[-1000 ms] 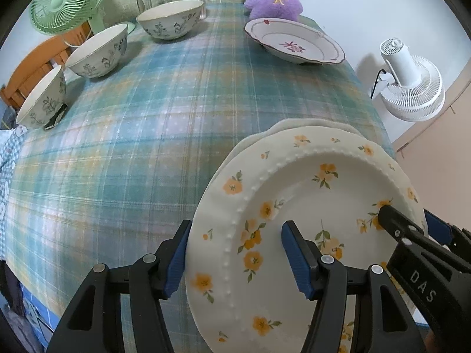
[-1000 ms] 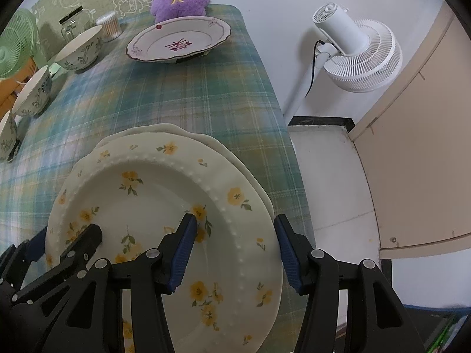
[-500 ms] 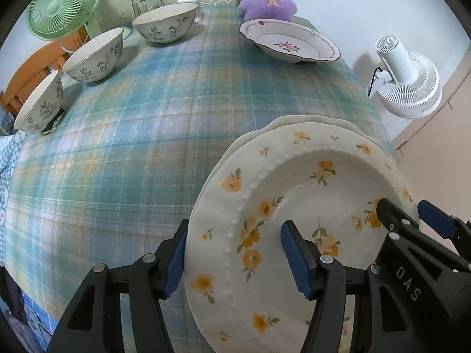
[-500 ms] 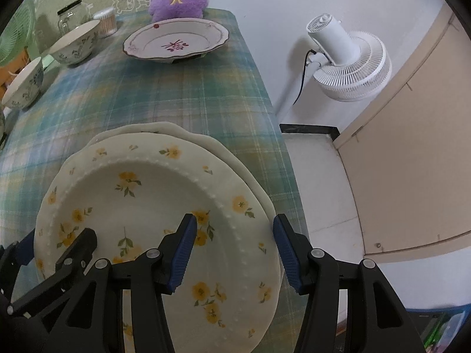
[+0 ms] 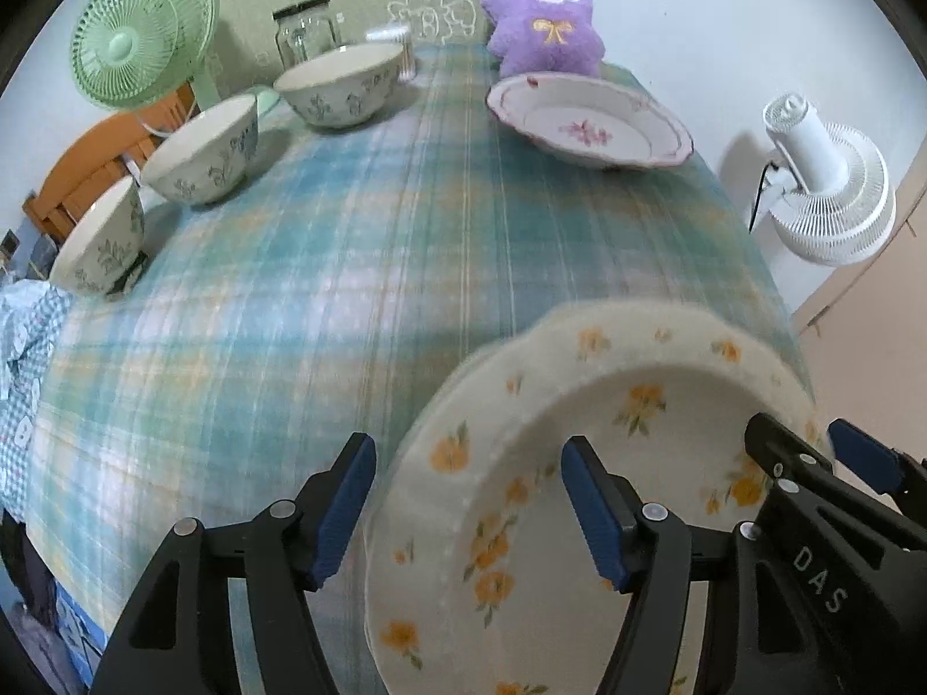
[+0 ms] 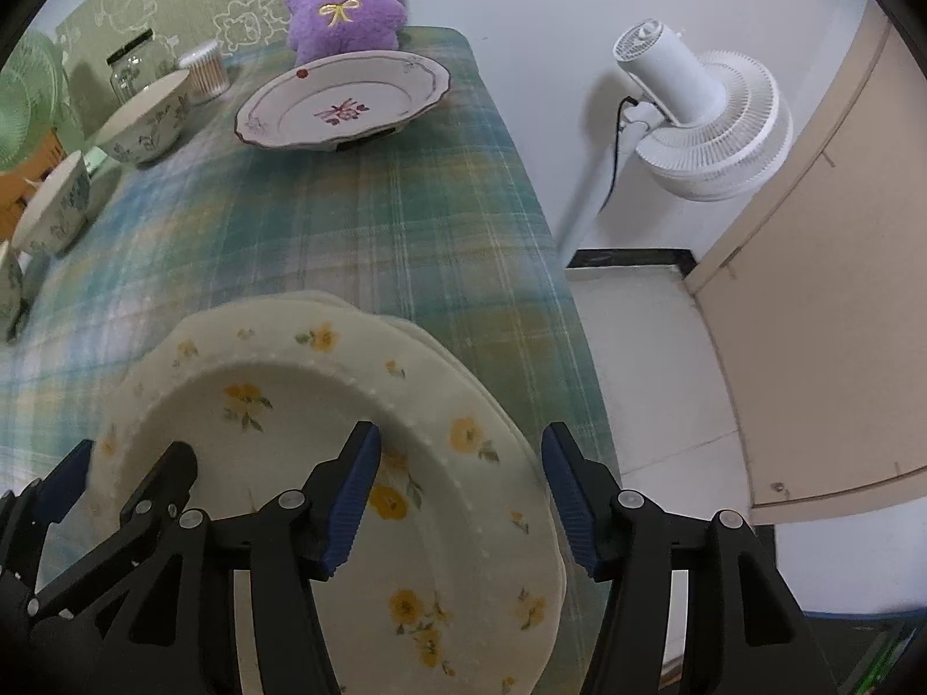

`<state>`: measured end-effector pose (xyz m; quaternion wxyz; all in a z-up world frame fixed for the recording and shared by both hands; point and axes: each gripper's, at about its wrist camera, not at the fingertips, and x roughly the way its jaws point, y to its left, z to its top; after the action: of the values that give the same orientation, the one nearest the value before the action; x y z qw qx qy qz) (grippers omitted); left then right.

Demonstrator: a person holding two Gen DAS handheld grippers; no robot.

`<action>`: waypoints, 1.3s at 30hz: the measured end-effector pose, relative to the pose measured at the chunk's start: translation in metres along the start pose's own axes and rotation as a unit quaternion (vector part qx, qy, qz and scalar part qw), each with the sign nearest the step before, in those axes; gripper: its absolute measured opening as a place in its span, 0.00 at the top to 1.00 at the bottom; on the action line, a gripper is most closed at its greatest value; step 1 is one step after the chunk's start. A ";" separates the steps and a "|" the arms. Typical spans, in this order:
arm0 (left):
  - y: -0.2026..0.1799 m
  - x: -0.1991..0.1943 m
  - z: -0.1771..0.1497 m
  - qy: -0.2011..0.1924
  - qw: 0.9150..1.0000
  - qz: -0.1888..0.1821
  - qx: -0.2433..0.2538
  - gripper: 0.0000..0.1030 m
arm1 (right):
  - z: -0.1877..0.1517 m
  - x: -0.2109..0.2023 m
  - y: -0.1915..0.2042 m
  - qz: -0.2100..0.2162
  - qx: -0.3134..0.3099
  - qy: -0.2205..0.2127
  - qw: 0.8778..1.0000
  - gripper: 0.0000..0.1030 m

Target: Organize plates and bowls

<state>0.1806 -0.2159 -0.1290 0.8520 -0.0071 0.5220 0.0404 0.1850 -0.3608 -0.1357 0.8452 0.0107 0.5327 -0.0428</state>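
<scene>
A cream plate with yellow flowers [image 5: 608, 399] [image 6: 278, 394] lies on top of a second cream plate [image 6: 463, 373] at the near right corner of the plaid table [image 5: 359, 266]. My left gripper [image 5: 466, 498] straddles its left rim. Its jaws are opening, and the outer pad stands clear of the rim. My right gripper [image 6: 460, 492] straddles the right rim, its jaws also easing apart and not pressing. A pink-flowered plate [image 5: 585, 121] [image 6: 342, 98] sits at the far right. Three patterned bowls [image 5: 342, 87] [image 5: 208, 145] [image 5: 101, 237] line the left side.
A purple plush [image 5: 542, 17] stands behind the pink-flowered plate, with a glass jar [image 5: 304, 32] and a green fan [image 5: 139, 52] at the far left. A white fan [image 6: 695, 110] stands on the floor beyond the table's right edge, next to a beige door [image 6: 828, 289].
The left jaws have spread a little wider, so the outer pad has come off the plate's rim. Both views have tipped up to show more of the far wall. The plates stay put.
</scene>
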 end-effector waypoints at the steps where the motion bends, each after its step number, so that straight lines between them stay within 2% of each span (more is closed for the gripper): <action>1: 0.000 -0.002 0.004 -0.003 1.000 0.000 -0.001 0.33 | 0.004 -0.003 -0.002 0.014 0.002 -0.004 1.000 0.41; 6: 0.004 -0.013 0.030 -0.007 1.000 -0.011 -0.010 0.29 | 0.031 -0.017 -0.005 0.067 0.004 -0.018 0.998 0.39; 17: 0.011 -0.052 0.096 -0.060 0.998 -0.021 -0.015 0.25 | 0.101 -0.053 -0.003 0.108 -0.004 -0.058 0.992 0.39; 22: 0.013 -0.054 0.123 -0.075 0.997 -0.023 -0.009 0.25 | 0.129 -0.063 0.006 0.097 -0.021 -0.083 0.992 0.39; 28: 0.014 -0.043 0.150 -0.082 0.996 -0.030 0.003 0.25 | 0.154 -0.054 0.014 0.096 -0.019 -0.093 0.991 0.39; 33: 0.014 -0.024 0.172 -0.083 0.996 -0.042 0.009 0.26 | 0.175 -0.036 0.018 0.093 -0.006 -0.096 0.991 0.39; 37: 0.004 -0.006 0.185 -0.107 0.994 -0.029 0.026 0.26 | 0.189 -0.013 0.021 0.075 -0.001 -0.099 0.992 0.39; 39: 0.002 0.010 0.192 -0.096 0.994 -0.038 0.023 0.26 | 0.196 0.002 0.021 0.066 0.000 -0.096 0.993 0.39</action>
<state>0.3561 -0.2030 -0.0506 0.8991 -0.0038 0.4377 -0.0035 0.3641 -0.3522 -0.0536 0.8932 0.0414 0.4476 0.0128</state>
